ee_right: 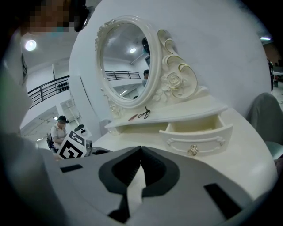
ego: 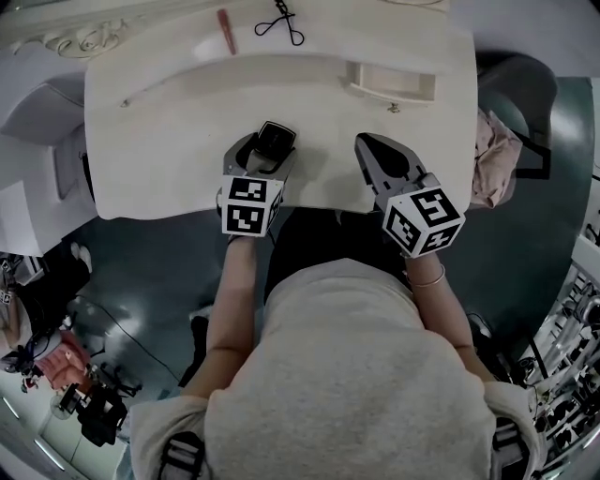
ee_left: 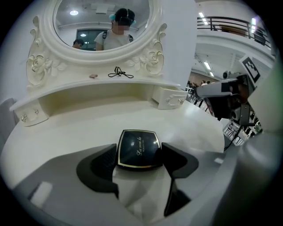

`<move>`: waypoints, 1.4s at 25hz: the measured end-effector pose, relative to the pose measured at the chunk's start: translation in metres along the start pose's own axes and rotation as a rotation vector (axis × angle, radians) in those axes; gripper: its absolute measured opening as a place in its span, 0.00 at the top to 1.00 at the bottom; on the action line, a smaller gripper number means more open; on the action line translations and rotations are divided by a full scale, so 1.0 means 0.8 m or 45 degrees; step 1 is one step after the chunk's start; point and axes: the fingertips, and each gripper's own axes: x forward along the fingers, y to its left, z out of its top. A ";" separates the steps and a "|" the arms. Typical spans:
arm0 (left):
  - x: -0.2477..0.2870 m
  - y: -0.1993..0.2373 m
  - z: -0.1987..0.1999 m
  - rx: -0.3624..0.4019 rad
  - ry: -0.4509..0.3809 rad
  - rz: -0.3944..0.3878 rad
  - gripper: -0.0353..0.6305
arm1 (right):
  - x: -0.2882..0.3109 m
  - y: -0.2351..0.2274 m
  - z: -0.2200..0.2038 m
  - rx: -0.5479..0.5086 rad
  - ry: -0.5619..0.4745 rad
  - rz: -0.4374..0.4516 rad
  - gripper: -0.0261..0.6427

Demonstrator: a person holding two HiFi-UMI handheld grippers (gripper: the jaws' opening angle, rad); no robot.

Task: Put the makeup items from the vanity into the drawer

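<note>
Black compact [ego: 276, 141] pinched at vanity [ego: 159, 150] front, drawer [ego: 392, 82] open.
Head view: compact is seen at 6 o'clock, drawer at 1 o'clock. Left gripper view: left gripper [ee_left: 139, 150] is clamped on its near corners only, so a slip is likely on lifting. Right gripper view: right gripper [ee_right: 141, 150] is closed, empty.

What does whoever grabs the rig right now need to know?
Left gripper: jaws against both sides of the black compact, which lies on the vanity top.
Right gripper: shut, empty, over the vanity's front edge.
Drawer: open on the right, nothing visible inside.
Shelf under the mirror: pink stick and black scissor-like tool.
Done: drawer opened.
Left: move the compact into the drawer, then probably the two shelf items.
</note>
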 end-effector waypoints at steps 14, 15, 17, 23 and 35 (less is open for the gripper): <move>-0.005 -0.029 0.063 0.085 -0.116 -0.019 0.46 | -0.023 -0.034 0.023 -0.053 -0.042 -0.027 0.95; -0.006 -0.032 0.070 0.081 -0.134 -0.019 0.46 | -0.027 -0.039 0.027 -0.057 -0.049 -0.027 0.95; -0.007 -0.040 0.087 0.061 -0.172 -0.024 0.46 | -0.035 -0.049 0.035 -0.067 -0.066 -0.026 0.95; -0.011 -0.063 0.148 0.084 -0.279 -0.021 0.46 | -0.059 -0.074 0.060 -0.096 -0.125 -0.022 0.95; 0.006 -0.130 0.218 0.195 -0.337 -0.074 0.46 | -0.101 -0.125 0.085 -0.109 -0.202 -0.056 0.95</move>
